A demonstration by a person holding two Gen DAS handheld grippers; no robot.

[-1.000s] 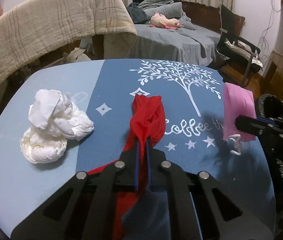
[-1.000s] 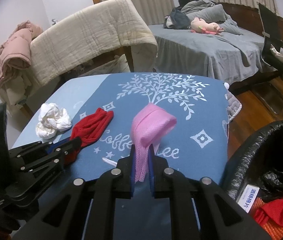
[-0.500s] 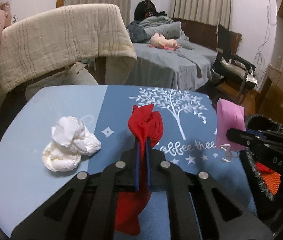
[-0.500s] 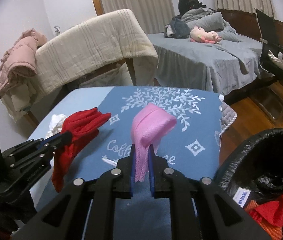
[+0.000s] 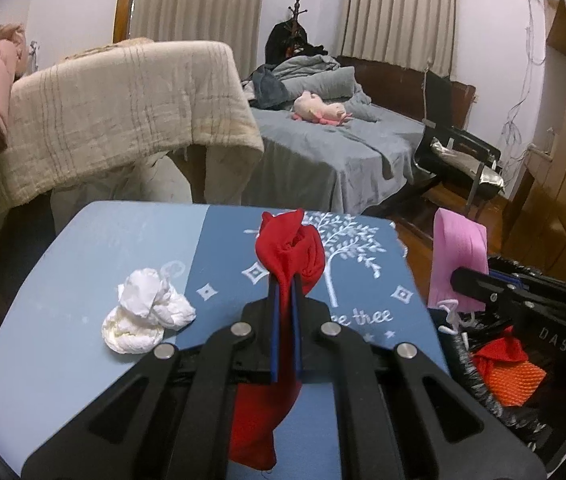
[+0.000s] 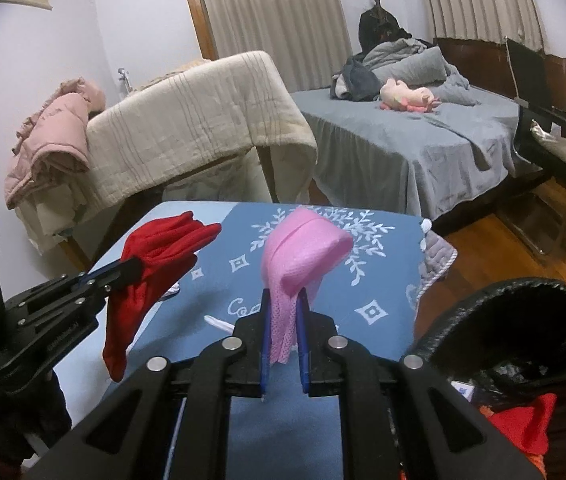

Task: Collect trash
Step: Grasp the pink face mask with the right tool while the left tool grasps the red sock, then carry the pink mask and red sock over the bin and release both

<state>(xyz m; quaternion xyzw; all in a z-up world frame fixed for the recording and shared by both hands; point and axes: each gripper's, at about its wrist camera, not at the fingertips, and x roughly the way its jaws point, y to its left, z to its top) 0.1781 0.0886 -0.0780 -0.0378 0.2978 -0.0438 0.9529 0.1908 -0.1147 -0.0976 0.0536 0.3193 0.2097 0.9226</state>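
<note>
My left gripper (image 5: 285, 280) is shut on a red cloth (image 5: 289, 250) and holds it above the blue table (image 5: 95, 248); the cloth hangs below the fingers. It also shows in the right wrist view (image 6: 155, 256). My right gripper (image 6: 285, 304) is shut on a pink mask (image 6: 303, 252), held above the table's right side beside the black trash bin (image 6: 523, 320). The mask shows in the left wrist view (image 5: 459, 256) over the bin (image 5: 495, 384). A crumpled white tissue (image 5: 145, 316) lies on the table's left part.
The bin holds red and orange trash (image 5: 503, 364). A beige blanket over furniture (image 5: 123, 108) stands behind the table. A grey bed (image 5: 331, 144) and a black chair (image 5: 463, 160) stand further back. Wooden floor (image 6: 523, 232) lies to the right.
Both grippers have lifted up and back from the table with their cloths. The red cloth has left the tabletop and now hangs free. The pink mask has moved toward the bin.
</note>
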